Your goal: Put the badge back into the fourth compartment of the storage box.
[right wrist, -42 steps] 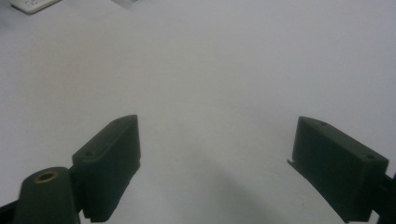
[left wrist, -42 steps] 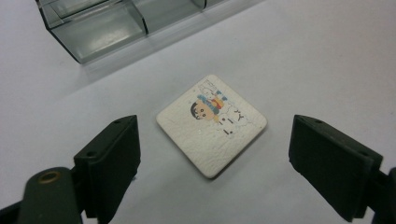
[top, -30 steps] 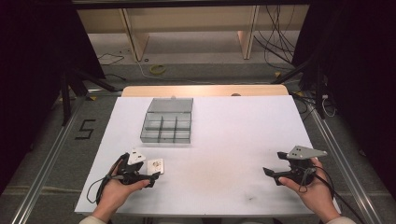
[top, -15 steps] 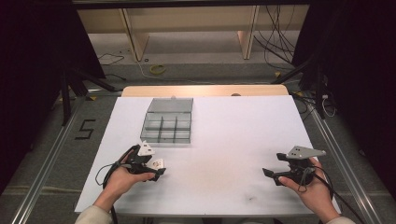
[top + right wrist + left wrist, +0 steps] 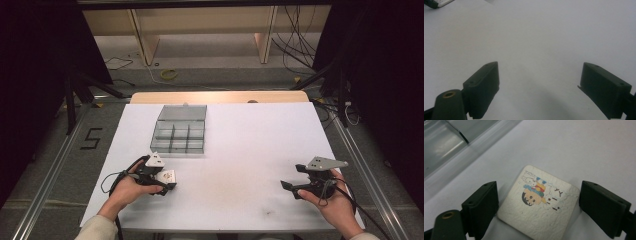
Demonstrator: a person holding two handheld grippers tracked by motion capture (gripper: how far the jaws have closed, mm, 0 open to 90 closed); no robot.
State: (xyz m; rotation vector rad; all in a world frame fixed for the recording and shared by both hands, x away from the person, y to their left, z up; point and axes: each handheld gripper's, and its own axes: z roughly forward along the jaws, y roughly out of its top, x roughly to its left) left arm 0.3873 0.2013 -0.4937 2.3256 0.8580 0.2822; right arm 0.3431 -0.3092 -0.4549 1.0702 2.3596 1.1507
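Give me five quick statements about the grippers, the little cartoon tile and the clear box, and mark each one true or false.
1. The cartoon tile lies between the jaws of the left gripper. True.
2. The left gripper is clamped shut on the tile. False: its jaws stand open, with a gap showing on the right side of the tile.
3. The right gripper holds a second tile. False: its open jaws have only bare white table between them.
4. The clear compartment box sits on the table beyond the left gripper. True.
5. The tile rests inside one of the box's compartments. False: it lies on the table outside the box.
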